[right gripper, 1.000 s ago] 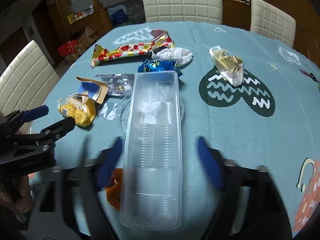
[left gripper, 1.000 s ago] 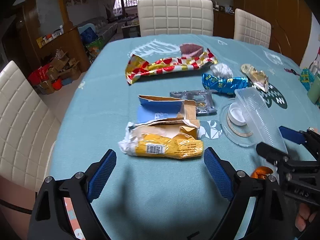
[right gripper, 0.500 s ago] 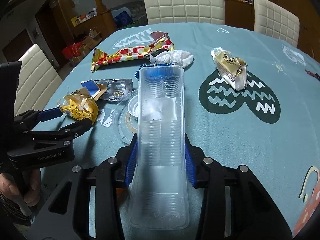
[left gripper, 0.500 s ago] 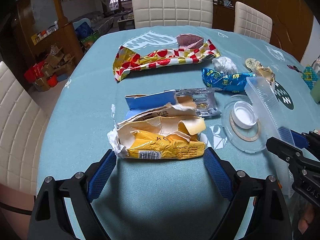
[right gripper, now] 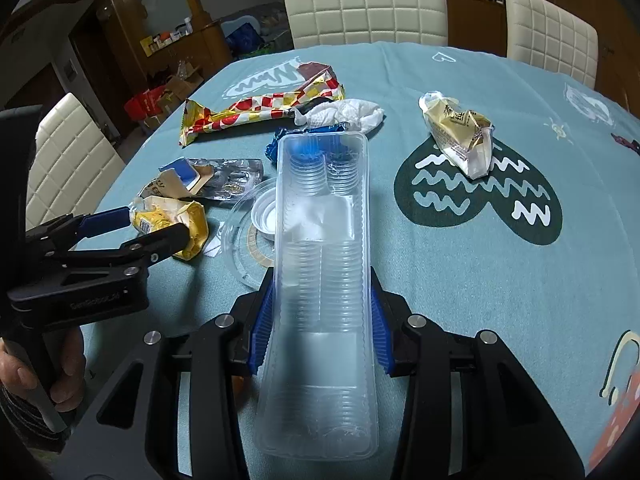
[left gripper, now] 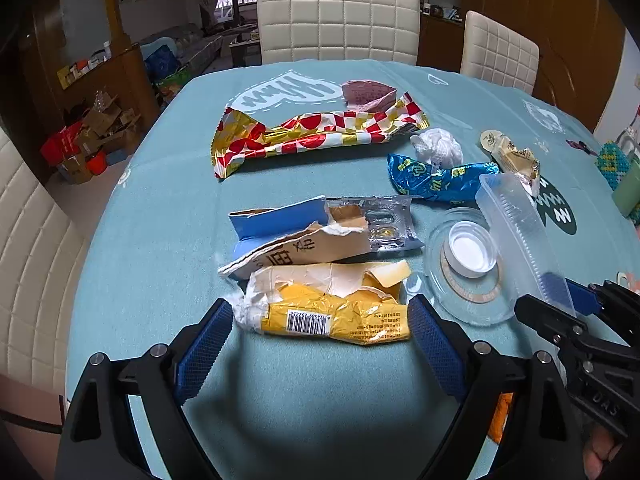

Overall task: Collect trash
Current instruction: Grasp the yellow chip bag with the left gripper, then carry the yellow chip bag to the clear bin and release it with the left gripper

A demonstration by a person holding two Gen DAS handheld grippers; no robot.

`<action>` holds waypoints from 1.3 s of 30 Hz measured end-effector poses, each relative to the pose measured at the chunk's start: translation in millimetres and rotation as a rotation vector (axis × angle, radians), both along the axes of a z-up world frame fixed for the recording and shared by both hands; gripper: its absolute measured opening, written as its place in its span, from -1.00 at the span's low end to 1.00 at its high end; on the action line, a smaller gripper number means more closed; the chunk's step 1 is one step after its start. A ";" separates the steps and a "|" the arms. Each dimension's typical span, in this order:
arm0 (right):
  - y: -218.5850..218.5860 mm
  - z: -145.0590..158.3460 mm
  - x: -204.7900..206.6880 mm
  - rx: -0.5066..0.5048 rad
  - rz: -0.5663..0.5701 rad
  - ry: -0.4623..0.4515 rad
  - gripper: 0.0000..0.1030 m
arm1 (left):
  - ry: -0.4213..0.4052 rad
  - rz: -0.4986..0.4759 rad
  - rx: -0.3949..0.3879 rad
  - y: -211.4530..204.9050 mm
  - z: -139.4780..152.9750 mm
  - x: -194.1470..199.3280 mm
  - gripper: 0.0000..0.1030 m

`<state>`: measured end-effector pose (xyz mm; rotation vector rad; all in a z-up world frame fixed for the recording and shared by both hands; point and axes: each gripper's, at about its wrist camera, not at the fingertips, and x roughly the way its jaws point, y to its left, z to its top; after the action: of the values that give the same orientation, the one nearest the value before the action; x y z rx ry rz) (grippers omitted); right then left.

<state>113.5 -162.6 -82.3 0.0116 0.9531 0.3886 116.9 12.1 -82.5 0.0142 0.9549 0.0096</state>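
Our left gripper is hanging over the teal tablecloth with its jaws spread wide, the blue ribbed pads bracketing the yellow wrapper, which is lying straight ahead at twelve o'clock of the claw, flat on the cloth. We are judging that wrapper to be light, soft and crinkly, likely to slide or buckle under the pads; the thick middle near the barcode looks like the best place to pinch, not the torn white edge. Just beyond it, toward twelve, we are seeing a torn blue-and-tan carton and a silvery blister pack, thin and creased. At two o'clock a clear round lid is lying flat with a white cap on it.

Moving right, our right gripper is clamped on the clear plastic tray, its pads pressing both long sides. The tray is long, ribbed and see-through; we expect it to be light, springy and slick, and easily crushed if squeezed harder. At eleven o'clock of this claw the red-and-gold foil wrapper is stretching out beside a crumpled white tissue; at one o'clock a cream pouch is resting on the dark heart print.
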 end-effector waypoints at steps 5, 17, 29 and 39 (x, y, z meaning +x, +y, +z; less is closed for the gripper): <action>-0.4 -0.1 0.4 0.004 0.002 0.002 -0.12 | -0.009 -0.008 0.022 -5.3 -2.6 6.3 0.69; 1.5 -1.2 -0.6 0.000 0.012 -0.008 -0.14 | -0.038 -0.021 -0.033 2.7 -1.0 6.7 0.06; 3.5 6.3 -6.1 -0.004 0.016 -0.020 -0.15 | -0.100 -0.015 -0.018 7.3 20.8 -12.7 -0.35; 5.3 22.1 -20.6 -0.005 0.022 -0.068 -0.16 | -0.142 -0.013 -0.017 16.1 33.7 -37.7 -0.84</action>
<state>92.9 -157.3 -60.2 -0.0163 0.8872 0.4049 79.2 28.2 -48.8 0.0044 0.8123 -0.0093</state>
